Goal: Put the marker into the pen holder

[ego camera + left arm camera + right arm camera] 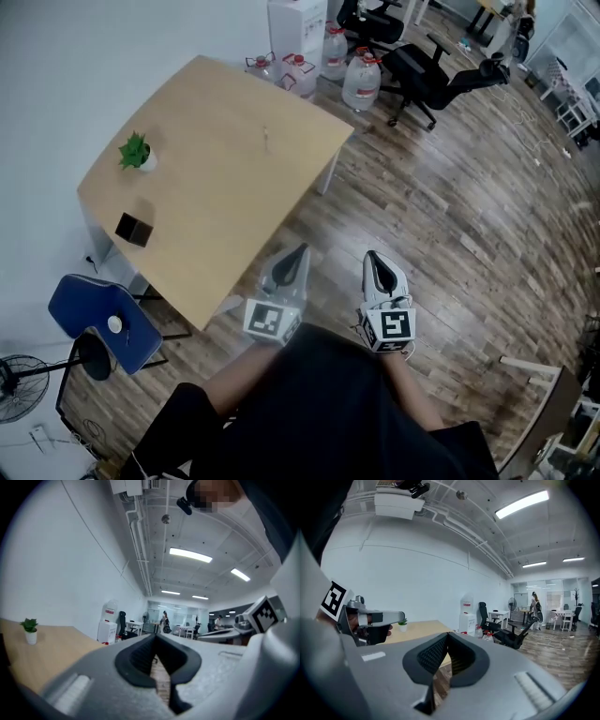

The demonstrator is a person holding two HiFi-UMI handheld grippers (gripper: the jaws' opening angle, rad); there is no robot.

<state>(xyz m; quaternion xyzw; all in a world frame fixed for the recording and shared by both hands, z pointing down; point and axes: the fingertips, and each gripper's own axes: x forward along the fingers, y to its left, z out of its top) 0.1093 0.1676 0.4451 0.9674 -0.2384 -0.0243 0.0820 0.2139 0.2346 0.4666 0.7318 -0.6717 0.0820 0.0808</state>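
head view: we hold left gripper (300,251) and right gripper (373,255) closed and empty at lower centre, pen holder (134,230) far left, nearer the left gripper, marker not discernible.

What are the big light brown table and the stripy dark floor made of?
The big light brown table looks like wood, or maybe a wood-look laminate: it is smooth, matt and even in colour, with only faint grain. The stripy dark floor looks like wooden or wood-pattern planks: narrow boards in mixed browns with a slight sheen.
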